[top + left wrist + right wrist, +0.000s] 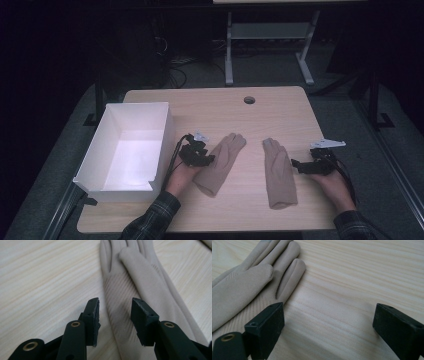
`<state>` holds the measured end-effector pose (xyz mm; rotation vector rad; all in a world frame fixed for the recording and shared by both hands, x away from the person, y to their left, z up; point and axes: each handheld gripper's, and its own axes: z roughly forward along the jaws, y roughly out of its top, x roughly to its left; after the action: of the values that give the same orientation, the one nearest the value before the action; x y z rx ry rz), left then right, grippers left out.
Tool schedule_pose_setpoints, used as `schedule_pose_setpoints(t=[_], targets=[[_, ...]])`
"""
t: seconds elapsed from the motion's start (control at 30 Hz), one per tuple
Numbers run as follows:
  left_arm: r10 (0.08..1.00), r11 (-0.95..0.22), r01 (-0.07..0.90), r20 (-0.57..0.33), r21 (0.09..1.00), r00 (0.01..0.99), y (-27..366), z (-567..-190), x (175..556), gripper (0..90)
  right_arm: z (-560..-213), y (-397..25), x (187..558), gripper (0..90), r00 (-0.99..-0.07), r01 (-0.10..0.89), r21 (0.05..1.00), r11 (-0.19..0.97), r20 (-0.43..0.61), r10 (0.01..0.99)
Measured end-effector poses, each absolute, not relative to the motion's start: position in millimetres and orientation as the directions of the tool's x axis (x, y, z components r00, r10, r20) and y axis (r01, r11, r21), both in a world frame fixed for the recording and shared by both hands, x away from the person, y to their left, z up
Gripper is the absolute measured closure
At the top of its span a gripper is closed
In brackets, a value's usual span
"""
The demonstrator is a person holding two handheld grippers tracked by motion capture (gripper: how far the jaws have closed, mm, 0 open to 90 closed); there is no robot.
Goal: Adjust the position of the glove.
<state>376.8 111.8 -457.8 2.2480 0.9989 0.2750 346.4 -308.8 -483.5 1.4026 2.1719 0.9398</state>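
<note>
Two beige gloves lie flat on the wooden table (280, 112). The left glove (222, 160) slants with its fingers toward the far right. The right glove (278, 172) points away from me. My left gripper (206, 160) is at the left glove's left edge. In the left gripper view it (115, 302) stands open, low over the ribbed cuff part of the glove (140, 272), not closed on it. My right gripper (296, 165) sits just right of the right glove. In its own view it (329, 307) is wide open over bare wood, the glove (242, 282) beside its left jaw.
An empty white box (92, 150) with an open top stands at the table's left edge, close to my left hand. A round cable hole (249, 100) is near the far edge. Beyond the table are a dark floor and a metal frame (229, 50).
</note>
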Motion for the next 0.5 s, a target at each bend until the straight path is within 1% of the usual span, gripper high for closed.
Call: schedule_pose_setpoints(t=[0.17,0.37,0.43,0.5], targets=[[0.715,-0.501,0.587,-0.077,0.635,0.694,111.3,-460.6,376.7,63.0,-483.4,-308.7,346.4,9.7,-0.425,0.645,0.713,0.276,0.035,0.905],[0.692,-0.495,0.596,-0.127,0.632,0.71,111.7,-461.1,377.1,80.4,-483.4,-308.7,346.5,9.8,-0.428,0.643,0.713,0.278,0.034,0.903],[0.691,-0.494,0.598,-0.132,0.631,0.71,111.7,-460.9,377.3,83.8,-483.5,-308.7,346.5,10.0,-0.432,0.641,0.714,0.282,0.032,0.901],[0.689,-0.476,0.615,-0.168,0.628,0.705,111.8,-459.6,377.5,84.8,-483.4,-308.6,346.4,10.1,-0.441,0.636,0.715,0.289,0.03,0.897]])
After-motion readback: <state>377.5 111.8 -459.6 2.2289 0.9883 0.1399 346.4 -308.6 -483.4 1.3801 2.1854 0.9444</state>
